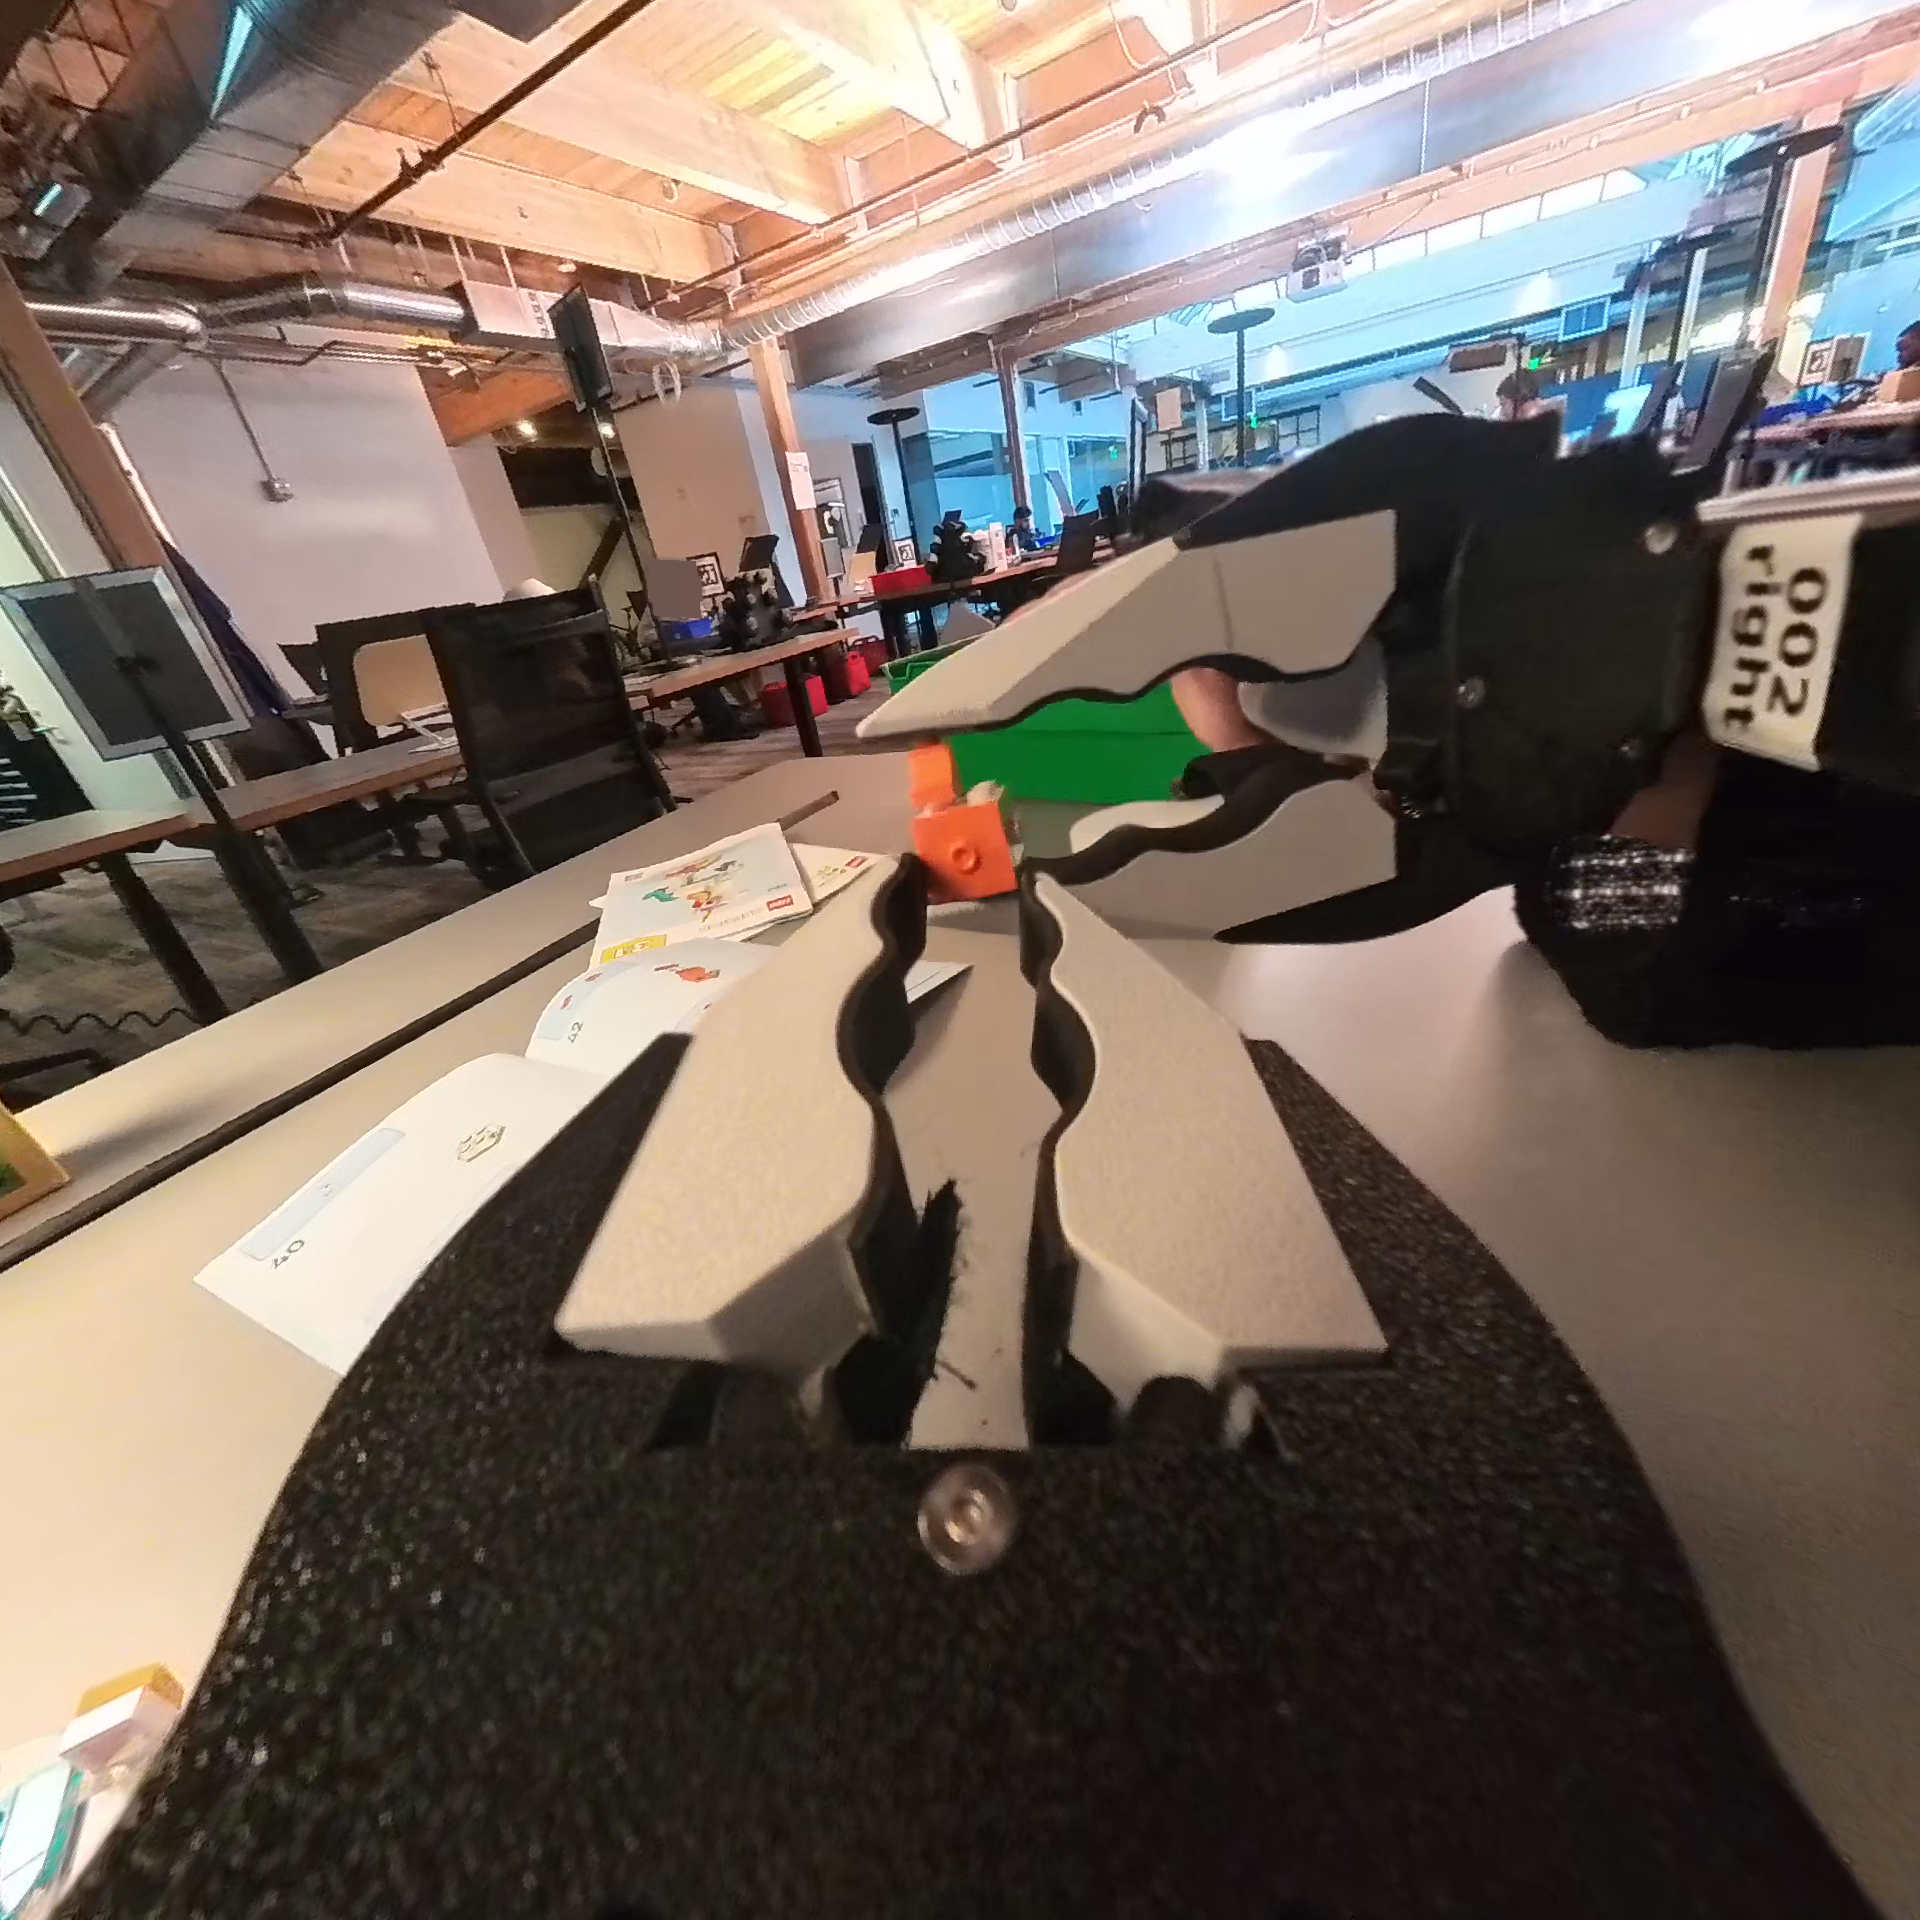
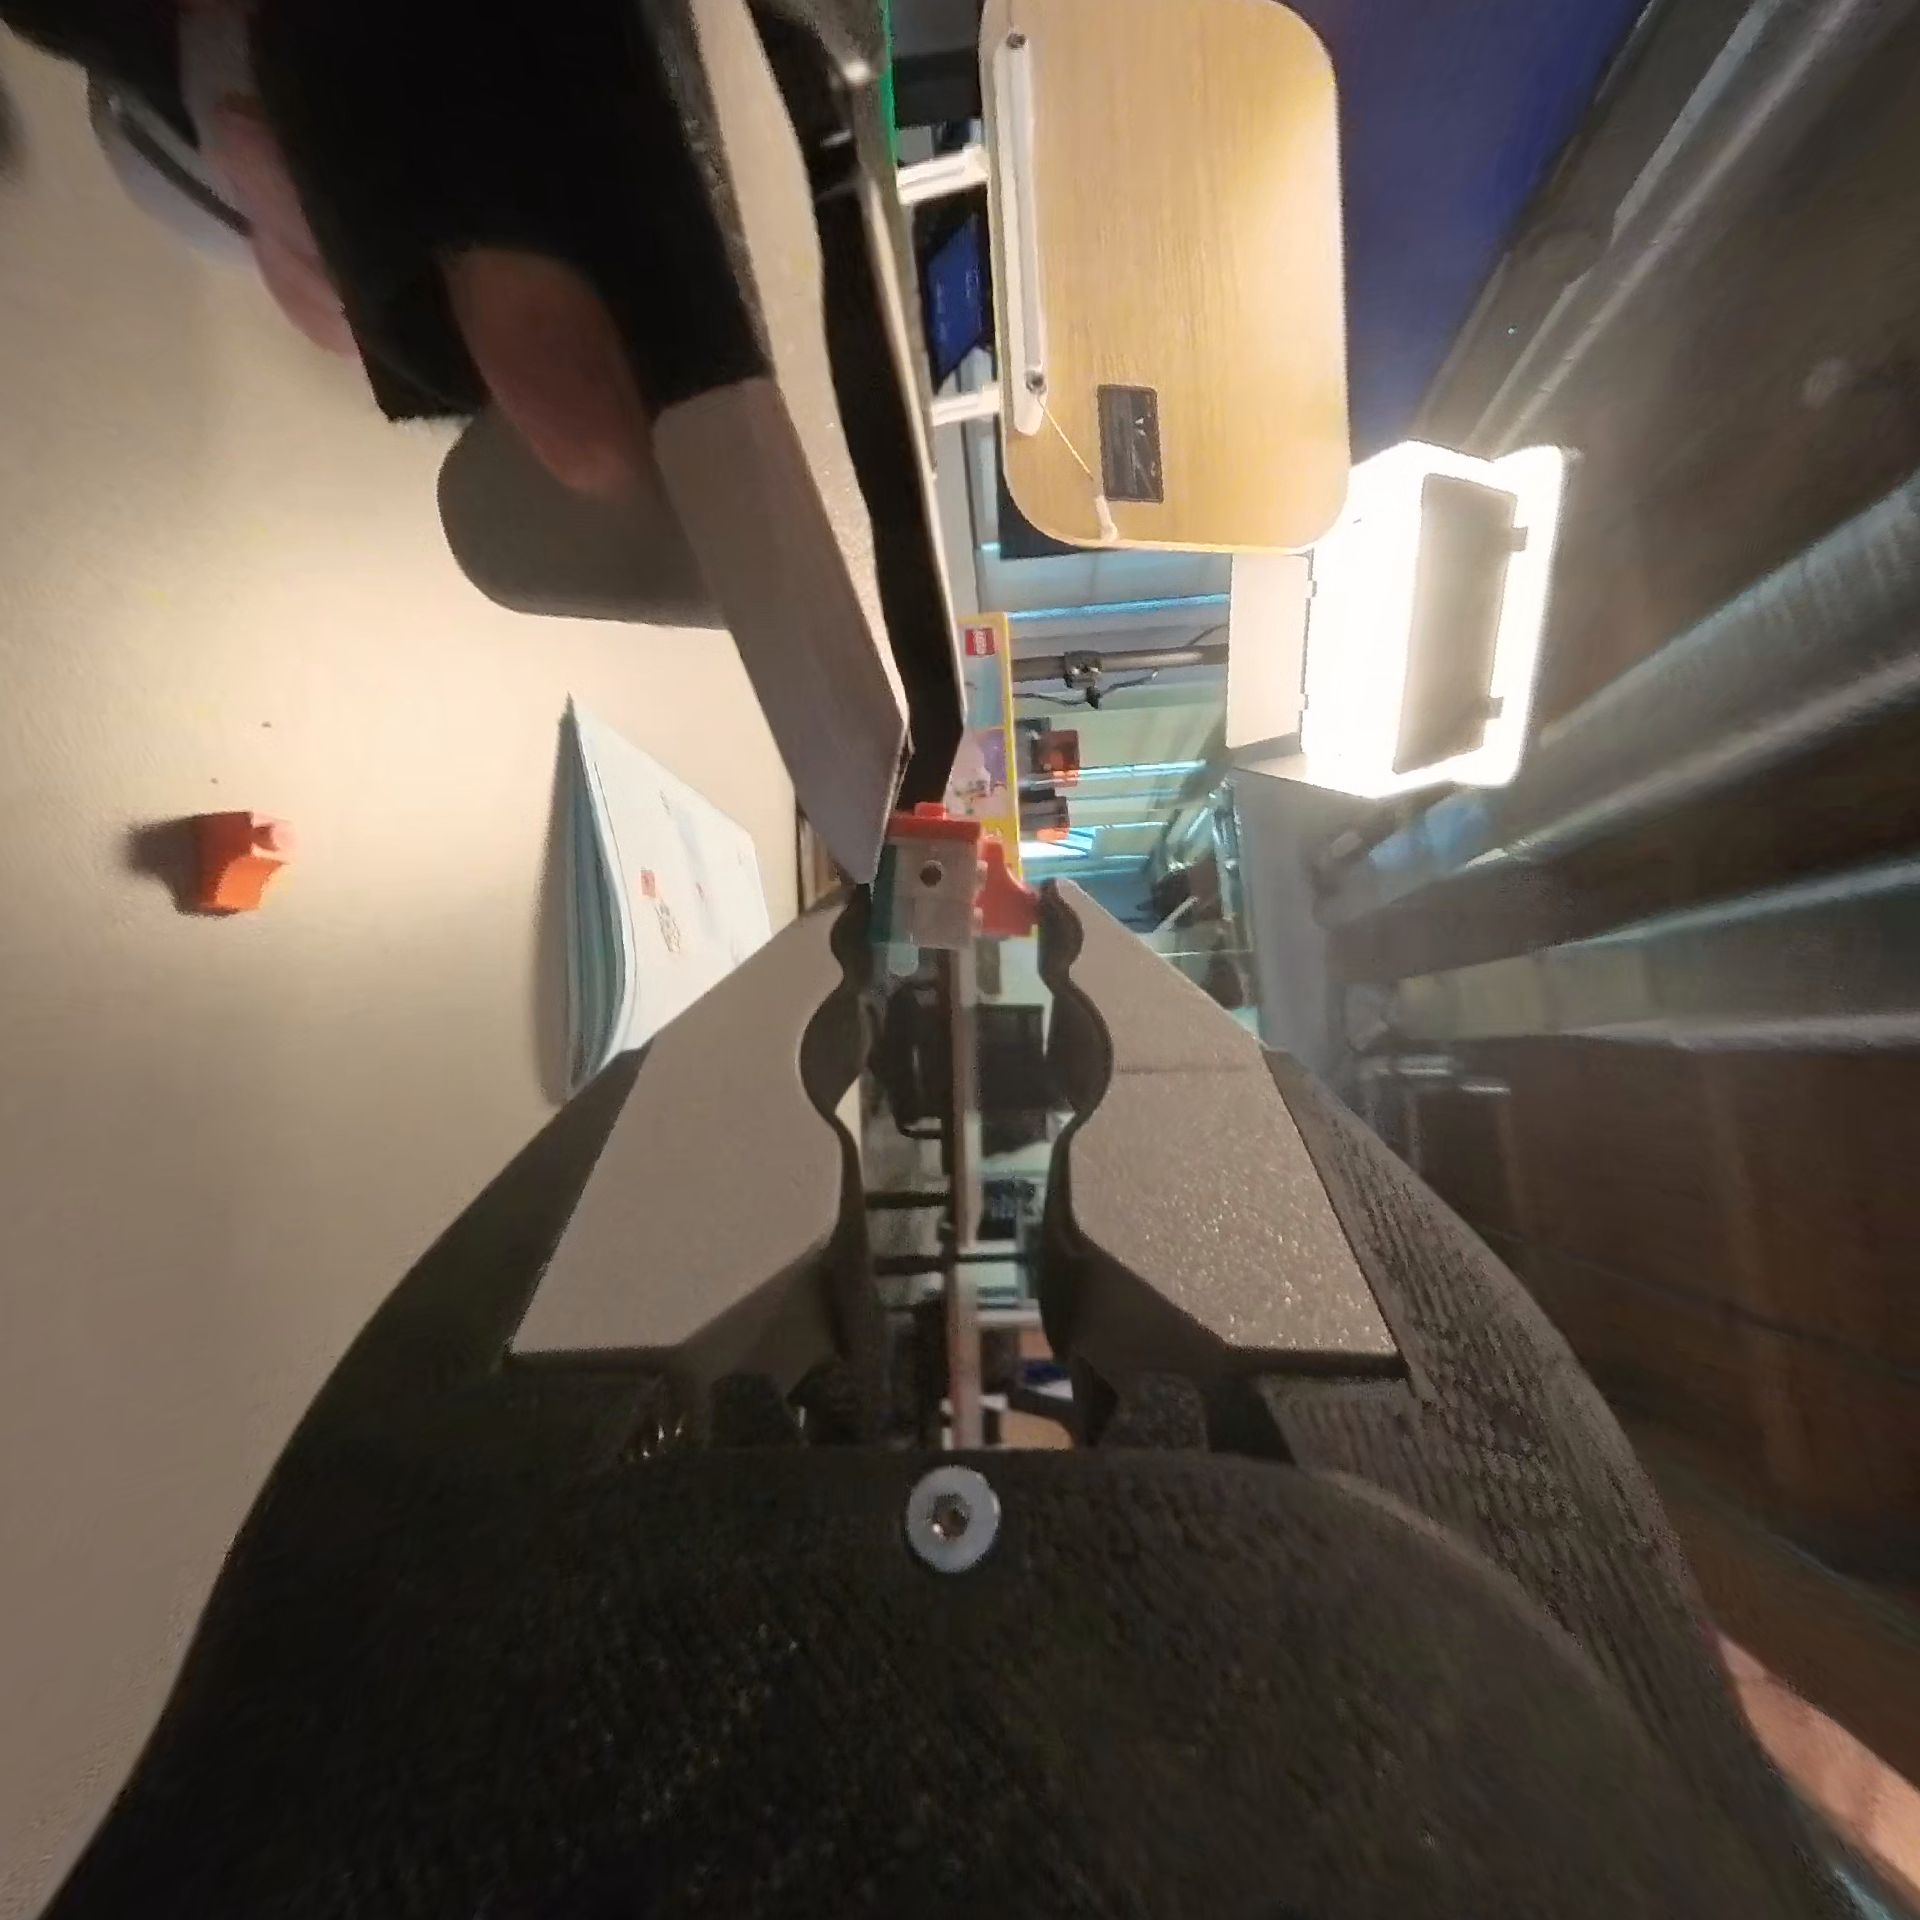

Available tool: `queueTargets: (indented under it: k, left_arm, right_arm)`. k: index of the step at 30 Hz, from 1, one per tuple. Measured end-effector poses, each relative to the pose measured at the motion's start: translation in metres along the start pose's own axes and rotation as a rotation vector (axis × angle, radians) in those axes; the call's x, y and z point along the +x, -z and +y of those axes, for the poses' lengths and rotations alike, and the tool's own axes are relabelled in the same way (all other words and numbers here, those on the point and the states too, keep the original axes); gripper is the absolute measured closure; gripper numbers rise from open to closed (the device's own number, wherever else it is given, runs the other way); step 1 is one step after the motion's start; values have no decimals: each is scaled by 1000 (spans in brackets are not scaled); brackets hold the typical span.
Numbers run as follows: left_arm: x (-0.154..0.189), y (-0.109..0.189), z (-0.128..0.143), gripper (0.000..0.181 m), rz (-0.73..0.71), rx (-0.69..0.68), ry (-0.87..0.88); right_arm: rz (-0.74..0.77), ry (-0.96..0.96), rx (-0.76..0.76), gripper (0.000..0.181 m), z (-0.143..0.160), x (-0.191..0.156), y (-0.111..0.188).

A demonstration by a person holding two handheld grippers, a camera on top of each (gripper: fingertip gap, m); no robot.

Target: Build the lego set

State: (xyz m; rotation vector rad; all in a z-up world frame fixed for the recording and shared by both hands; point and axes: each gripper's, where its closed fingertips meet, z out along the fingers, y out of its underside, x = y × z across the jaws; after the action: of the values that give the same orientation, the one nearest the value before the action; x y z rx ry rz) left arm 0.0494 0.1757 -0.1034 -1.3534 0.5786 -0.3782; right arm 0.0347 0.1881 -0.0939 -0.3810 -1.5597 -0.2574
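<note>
A small lego assembly [image 1: 966,857] of orange, grey, white and green bricks is held just above the grey table [image 1: 1351,1039]. My right gripper [image 1: 951,795] comes in from the right and is shut on it from above and below. In the right wrist view my right gripper [image 2: 951,904] clamps the assembly [image 2: 935,894] at its tips. My left gripper [image 1: 971,888] has its tips on either side of the orange bottom brick. One of its fingers [image 2: 810,675] touches the assembly's corner in the right wrist view. A loose orange brick [image 2: 223,873] lies on the table.
Instruction booklets [image 1: 717,894] lie to the left, one of them open [image 1: 416,1195]. A green bin [image 1: 1070,748] stands behind the assembly. A lego box [image 2: 987,707] stands at the table's far side. Small clear and yellow pieces [image 1: 114,1725] lie at the near left. My two grippers' fingertips are within a few centimetres of each other.
</note>
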Motion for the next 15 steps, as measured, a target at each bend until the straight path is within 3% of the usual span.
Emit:
queueTargets:
  k: [15]
  left_arm:
    - [-2,-4,1,156,4,-23,129]
  right_arm:
    - [9,-67,6,153,2,-1,1]
